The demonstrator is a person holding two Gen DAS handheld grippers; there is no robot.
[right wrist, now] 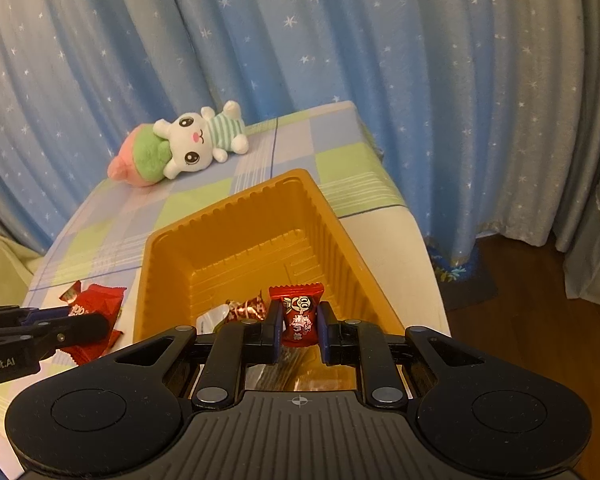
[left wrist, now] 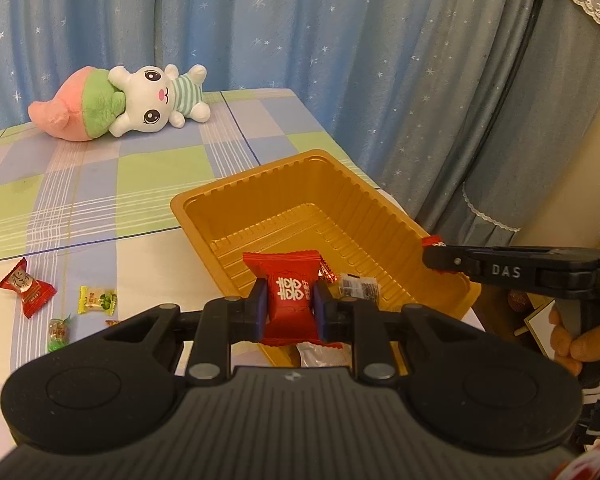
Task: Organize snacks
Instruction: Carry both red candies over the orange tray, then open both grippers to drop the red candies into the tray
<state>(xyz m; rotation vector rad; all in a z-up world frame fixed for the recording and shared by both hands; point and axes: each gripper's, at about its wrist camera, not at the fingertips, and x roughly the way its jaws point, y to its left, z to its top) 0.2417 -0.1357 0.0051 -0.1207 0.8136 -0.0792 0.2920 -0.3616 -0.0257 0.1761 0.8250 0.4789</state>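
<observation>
A gold plastic tray (left wrist: 380, 204) sits on the checked tablecloth; it also shows in the right wrist view (right wrist: 340, 240). My left gripper (left wrist: 290, 300) is shut on a red snack packet (left wrist: 290, 280) with white characters, held over the tray's near edge. My right gripper (right wrist: 299, 320) is shut on a small red candy (right wrist: 298, 312), held above the tray's near end. Its tip (left wrist: 440, 258) shows at the tray's right rim. A few wrapped candies (right wrist: 246, 306) lie in the tray. Loose candies lie on the table: red (left wrist: 26, 288), yellow (left wrist: 98, 300), green (left wrist: 58, 334).
A plush rabbit with a peach (left wrist: 128, 100) lies at the table's far side. Blue star curtains (left wrist: 260, 20) hang behind. The table's right edge drops to a wooden floor (right wrist: 540, 272). A person's hand (left wrist: 576, 340) holds the right gripper.
</observation>
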